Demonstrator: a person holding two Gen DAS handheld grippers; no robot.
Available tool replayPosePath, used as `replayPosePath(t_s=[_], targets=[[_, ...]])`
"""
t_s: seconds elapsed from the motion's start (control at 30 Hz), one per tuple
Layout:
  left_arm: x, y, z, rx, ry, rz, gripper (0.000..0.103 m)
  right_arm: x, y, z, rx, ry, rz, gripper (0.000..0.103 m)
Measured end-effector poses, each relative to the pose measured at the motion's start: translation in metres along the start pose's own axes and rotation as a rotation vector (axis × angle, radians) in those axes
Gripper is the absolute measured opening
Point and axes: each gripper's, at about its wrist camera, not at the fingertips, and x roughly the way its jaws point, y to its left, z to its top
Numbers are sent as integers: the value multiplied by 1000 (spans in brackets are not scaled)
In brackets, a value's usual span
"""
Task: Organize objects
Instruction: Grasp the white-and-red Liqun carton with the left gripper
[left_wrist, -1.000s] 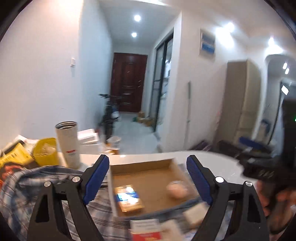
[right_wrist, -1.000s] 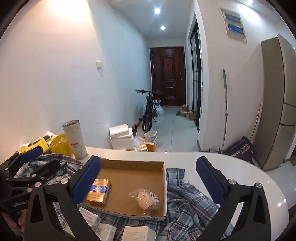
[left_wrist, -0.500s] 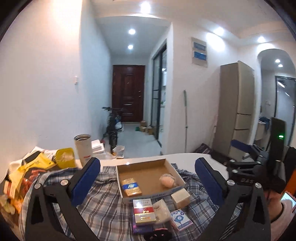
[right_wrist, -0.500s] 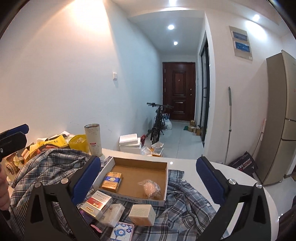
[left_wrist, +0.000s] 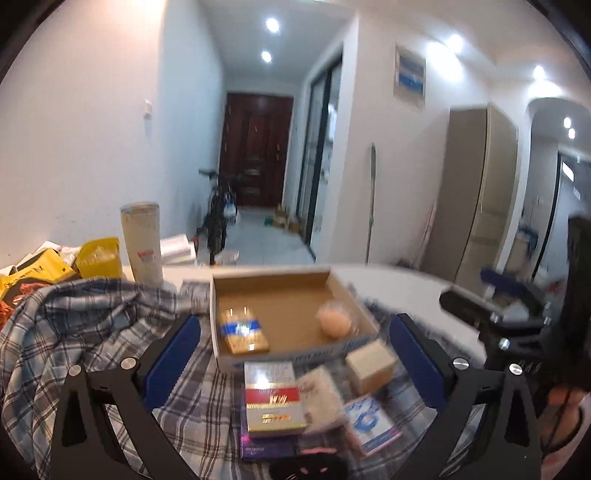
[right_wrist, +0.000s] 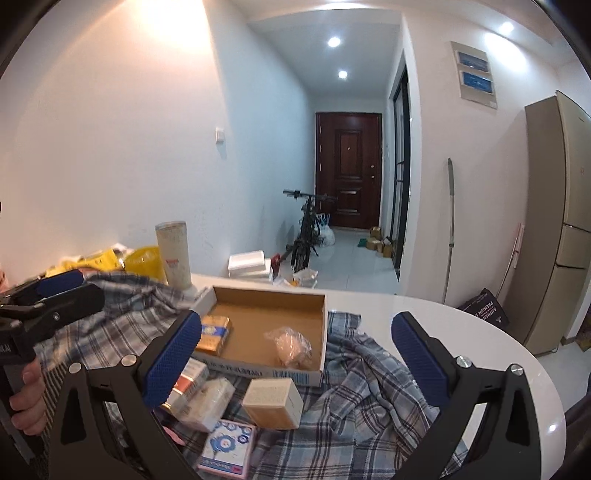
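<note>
Left wrist view: left gripper (left_wrist: 293, 347) tilted slightly down over the cardboard box (left_wrist: 284, 280) on the counter (right_wrist: 424, 314), jaws wide open, empty.
Right gripper (right_wrist: 295, 350): same deal, jaws wide, nothing held.
Small boxes (right_wrist: 273, 402): on the plaid shirt (right_wrist: 369, 387), just in front of the box.

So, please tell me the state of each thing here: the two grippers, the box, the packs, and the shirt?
left gripper: open, empty
right gripper: open, empty
cardboard box: open, no lid, lying on the shirt
gold and blue pack: flat inside the box
wrapped bun: inside the box
red and white pack: outside the box
tan carton: outside the box
plaid shirt: spread, crumpled
tall cup: upright
</note>
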Motion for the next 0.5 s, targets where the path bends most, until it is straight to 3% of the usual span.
replayPosePath(t_s=[0.13, 0.3, 0.5], targets=[[28, 4, -24, 17, 74, 58, 103, 24, -6, -19, 37, 72, 10, 103], [72, 29, -42, -100, 269, 10, 103, 47, -8, -37, 59, 177, 17, 103], [85, 38, -52, -142, 322, -4, 103, 50, -4, -42, 22, 191, -11, 103]])
